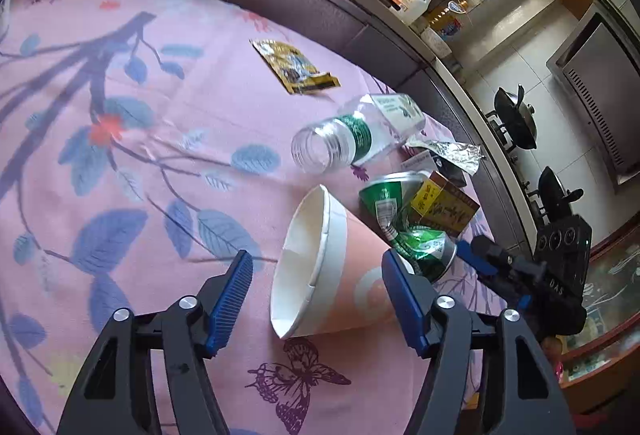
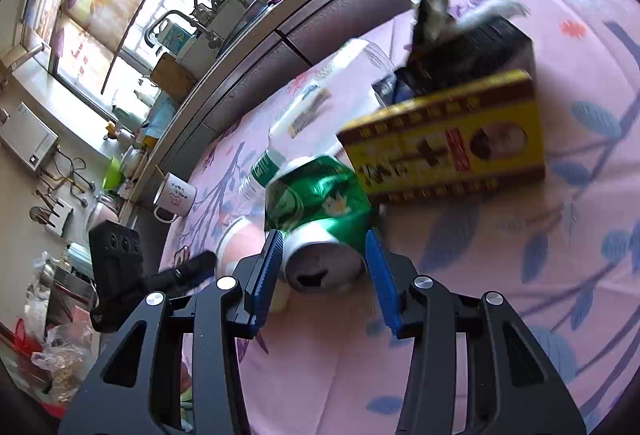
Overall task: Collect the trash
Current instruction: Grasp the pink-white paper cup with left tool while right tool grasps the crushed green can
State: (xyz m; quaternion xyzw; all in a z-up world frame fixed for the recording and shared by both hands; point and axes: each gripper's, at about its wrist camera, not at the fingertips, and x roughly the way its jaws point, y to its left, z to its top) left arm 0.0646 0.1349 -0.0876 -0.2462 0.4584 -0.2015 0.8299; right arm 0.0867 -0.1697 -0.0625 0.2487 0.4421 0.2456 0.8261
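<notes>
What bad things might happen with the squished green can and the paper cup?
1. The right tongs straddle only the end of the crushed green can; its dented sides may slip from the pads.
2. The can leans against the yellow box, so lifting it may knock the box over.
3. The paper cup lies on its side between the open left tongs; squeezing may squash it or roll it away.

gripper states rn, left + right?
Left gripper: open, paper cup between its jaws, not gripped.
Right gripper: shut on the crushed green can.
</notes>
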